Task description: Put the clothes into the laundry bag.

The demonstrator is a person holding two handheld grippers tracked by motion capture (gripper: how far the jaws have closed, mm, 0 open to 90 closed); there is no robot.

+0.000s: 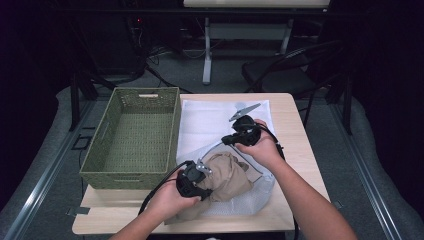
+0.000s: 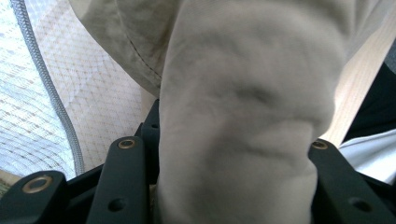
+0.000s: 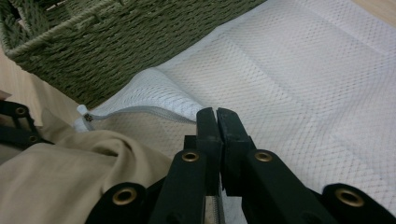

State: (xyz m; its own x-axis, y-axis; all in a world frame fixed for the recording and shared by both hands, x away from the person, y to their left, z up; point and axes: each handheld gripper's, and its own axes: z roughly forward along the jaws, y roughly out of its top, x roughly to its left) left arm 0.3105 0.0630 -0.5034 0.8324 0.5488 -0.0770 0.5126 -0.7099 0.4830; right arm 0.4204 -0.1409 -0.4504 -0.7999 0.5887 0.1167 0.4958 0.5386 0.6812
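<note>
A beige garment [image 1: 227, 175] lies bunched at the mouth of a white mesh bag [image 1: 210, 122] on the table. My left gripper [image 1: 205, 184] is shut on a thick fold of this garment [image 2: 243, 93], which bulges between the two jaws of the left gripper [image 2: 224, 149]. My right gripper [image 1: 226, 140] is shut on the bag's zippered edge and holds it lifted just above the cloth. In the right gripper view the right gripper [image 3: 217, 114] has its jaws pressed together on the mesh bag [image 3: 303, 93], with the garment [image 3: 70, 172] below left.
A green woven basket [image 1: 130, 178] stands empty at the table's left, close to the bag, and its wall [image 3: 93, 46] is near my right gripper. Bare wooden table [image 1: 292, 135] lies to the right. A dark chair [image 1: 290, 70] stands beyond the far edge.
</note>
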